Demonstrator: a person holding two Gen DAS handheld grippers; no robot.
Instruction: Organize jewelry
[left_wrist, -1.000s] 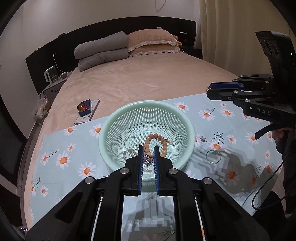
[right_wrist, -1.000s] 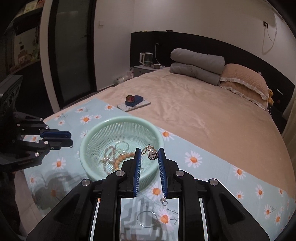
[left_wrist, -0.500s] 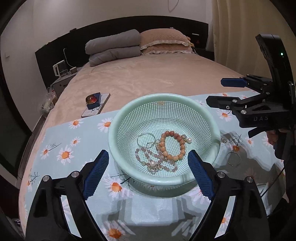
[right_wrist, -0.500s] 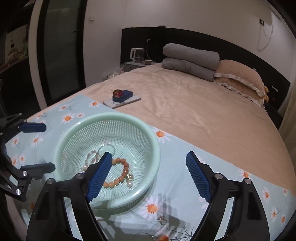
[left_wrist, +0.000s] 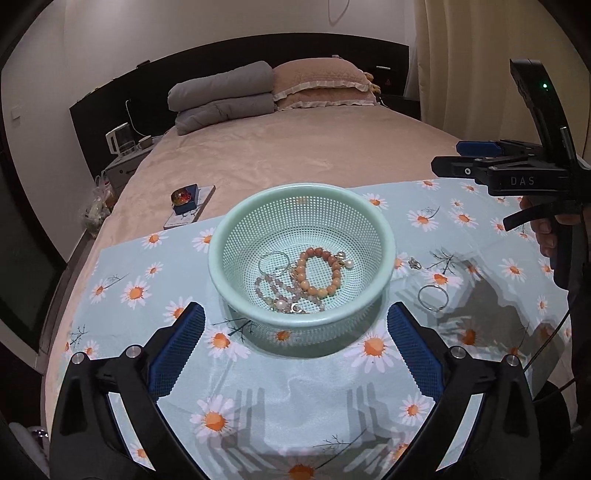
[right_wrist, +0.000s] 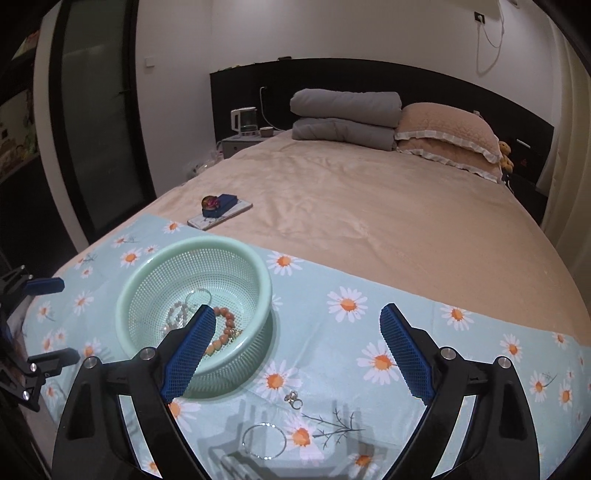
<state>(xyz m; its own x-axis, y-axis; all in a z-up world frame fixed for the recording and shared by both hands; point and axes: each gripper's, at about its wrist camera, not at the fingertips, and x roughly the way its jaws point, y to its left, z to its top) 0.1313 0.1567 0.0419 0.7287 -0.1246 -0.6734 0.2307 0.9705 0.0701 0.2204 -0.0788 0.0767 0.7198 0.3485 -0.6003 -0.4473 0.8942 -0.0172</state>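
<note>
A mint-green mesh basket (left_wrist: 221, 254) (right_wrist: 258, 273) stands on a daisy-print cloth on the bed. It holds an orange bead bracelet (left_wrist: 317, 271), a pale bead bracelet (left_wrist: 273, 288) and a thin hoop (left_wrist: 273, 260). A silver bangle (left_wrist: 432, 297) (right_wrist: 264, 439) and a small ring (left_wrist: 413, 263) (right_wrist: 292, 398) lie on the cloth right of the basket. My left gripper (left_wrist: 295, 354) is open and empty, just short of the basket. My right gripper (right_wrist: 297, 354) is open and empty above the cloth, with the ring and bangle below it; it also shows in the left wrist view (left_wrist: 476, 158).
The daisy cloth (left_wrist: 280, 402) (right_wrist: 332, 332) covers the near end of a beige bed (right_wrist: 369, 206). A phone with a blue box and a red ornament (left_wrist: 186, 201) (right_wrist: 218, 208) lies beyond the cloth at left. Pillows and folded grey quilts (left_wrist: 229, 96) sit at the headboard.
Both grippers were shut on small jewelry pieces above the basket a second ago. Both opened, the pieces dropped into the basket, and both grippers have drawn back a little.
</note>
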